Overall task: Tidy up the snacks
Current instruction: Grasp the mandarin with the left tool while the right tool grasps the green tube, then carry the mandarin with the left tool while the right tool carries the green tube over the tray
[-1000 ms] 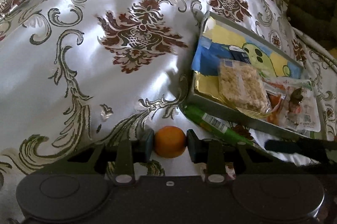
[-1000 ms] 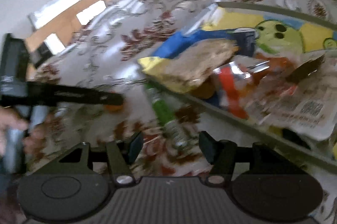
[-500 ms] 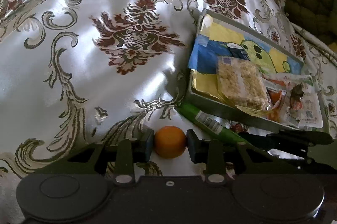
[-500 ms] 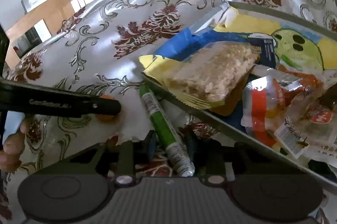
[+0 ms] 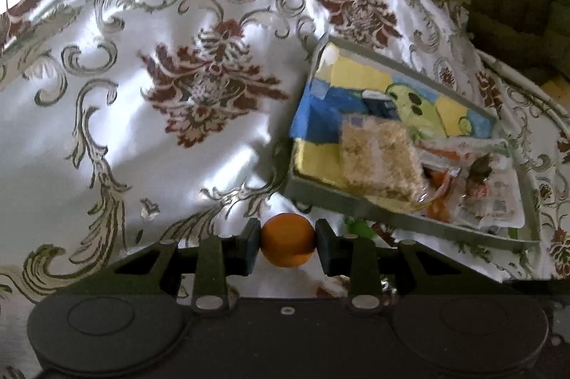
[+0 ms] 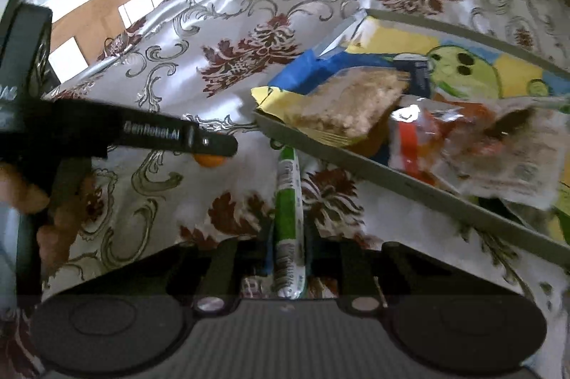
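Two grippers, each clamped on a snack beside the tray.

Left gripper (image 5: 288, 246) pinches the small orange (image 5: 288, 245) above the patterned cloth (image 5: 142, 129); right gripper (image 6: 288, 254) squeezes the green stick packet (image 6: 288, 211) just short of the grey tray (image 6: 356, 161), where a rice-cake pack (image 6: 349, 104) lies.

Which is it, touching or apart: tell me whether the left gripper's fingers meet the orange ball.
Touching. The left wrist view shows the left gripper with both pads pressed flush against the sides of the orange ball, no gap on either side.
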`<state>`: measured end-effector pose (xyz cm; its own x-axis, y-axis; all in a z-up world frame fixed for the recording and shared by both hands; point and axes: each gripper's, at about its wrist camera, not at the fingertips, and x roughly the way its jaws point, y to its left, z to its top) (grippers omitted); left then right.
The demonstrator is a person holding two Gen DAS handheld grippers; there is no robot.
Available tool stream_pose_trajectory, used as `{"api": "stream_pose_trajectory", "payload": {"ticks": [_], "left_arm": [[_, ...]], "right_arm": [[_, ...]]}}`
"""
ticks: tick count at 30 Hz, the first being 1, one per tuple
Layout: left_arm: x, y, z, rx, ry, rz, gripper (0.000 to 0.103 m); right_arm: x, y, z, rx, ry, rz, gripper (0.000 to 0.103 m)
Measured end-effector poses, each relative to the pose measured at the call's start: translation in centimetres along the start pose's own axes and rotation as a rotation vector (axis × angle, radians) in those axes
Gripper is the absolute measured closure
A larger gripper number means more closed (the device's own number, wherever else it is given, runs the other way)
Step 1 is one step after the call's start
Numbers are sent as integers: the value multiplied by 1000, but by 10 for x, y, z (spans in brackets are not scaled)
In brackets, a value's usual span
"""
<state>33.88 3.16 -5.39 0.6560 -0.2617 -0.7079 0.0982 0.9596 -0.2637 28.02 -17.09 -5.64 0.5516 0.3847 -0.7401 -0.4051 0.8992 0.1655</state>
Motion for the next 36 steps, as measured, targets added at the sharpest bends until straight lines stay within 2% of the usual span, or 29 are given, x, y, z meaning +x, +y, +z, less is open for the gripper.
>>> {"api": "stream_pose_trajectory", "payload": {"ticks": [7, 12, 17, 24, 28, 32, 36], "left_arm": [[-8, -16, 2, 37, -33, -17, 68], [-12, -35, 6, 70, -87, -70, 68], [-4, -53, 13, 65, -161, -100, 68], [25, -69, 29, 31, -254, -128, 68], [40, -80, 33, 44, -350, -155, 68], [59, -91, 30, 68, -363, -134, 68], [74, -100, 31, 89, -329, -136, 68]], "right_arm": [[-44, 7, -10, -8, -42, -30, 84], [-73, 4, -9, 30, -135, -44, 84], [-82, -17, -1, 111, -230, -60, 84], [-69, -61, 21, 225, -328, -107, 84], [-48, -83, 24, 312, -330, -168, 84], [-31, -93, 31, 332, -326, -226, 84], [-19, -97, 36, 328, -338, -259, 84]]}}
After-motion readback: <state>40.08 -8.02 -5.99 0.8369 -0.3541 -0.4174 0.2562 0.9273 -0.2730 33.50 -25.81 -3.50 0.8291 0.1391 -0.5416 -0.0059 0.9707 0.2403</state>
